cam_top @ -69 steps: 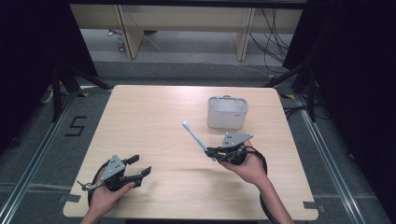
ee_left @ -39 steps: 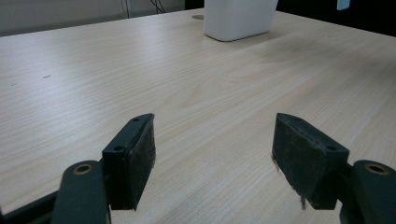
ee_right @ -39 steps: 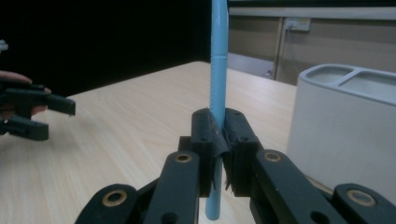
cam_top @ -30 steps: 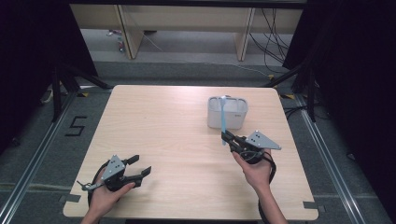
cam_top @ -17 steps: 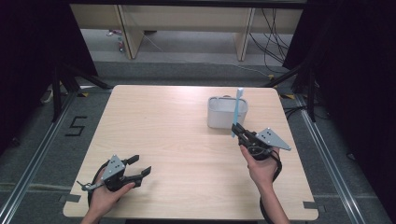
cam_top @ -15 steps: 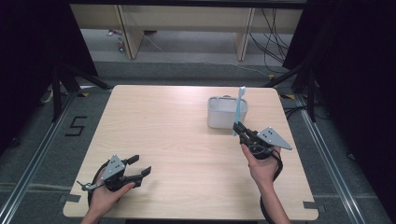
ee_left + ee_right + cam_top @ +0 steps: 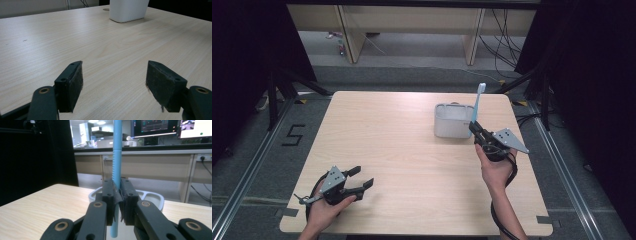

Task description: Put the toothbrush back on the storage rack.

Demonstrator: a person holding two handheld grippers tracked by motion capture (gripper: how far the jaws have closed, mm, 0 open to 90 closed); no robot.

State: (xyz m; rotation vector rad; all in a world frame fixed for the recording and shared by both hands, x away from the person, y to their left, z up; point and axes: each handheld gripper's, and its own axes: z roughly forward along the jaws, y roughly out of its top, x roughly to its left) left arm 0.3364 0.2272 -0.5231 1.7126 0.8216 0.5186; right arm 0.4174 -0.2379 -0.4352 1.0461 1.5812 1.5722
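Wooden table (image 7: 412,145): one white holder (image 7: 453,121), one blue toothbrush (image 7: 477,107), two grippers.
Right gripper (image 7: 477,131) clamps the toothbrush upright beside the holder; left gripper (image 7: 362,179) gapes wide, far off.

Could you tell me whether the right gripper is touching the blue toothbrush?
Touching. In the right gripper view, the right gripper has both jaws shut against the handle of the upright blue toothbrush, with no gap on either side.
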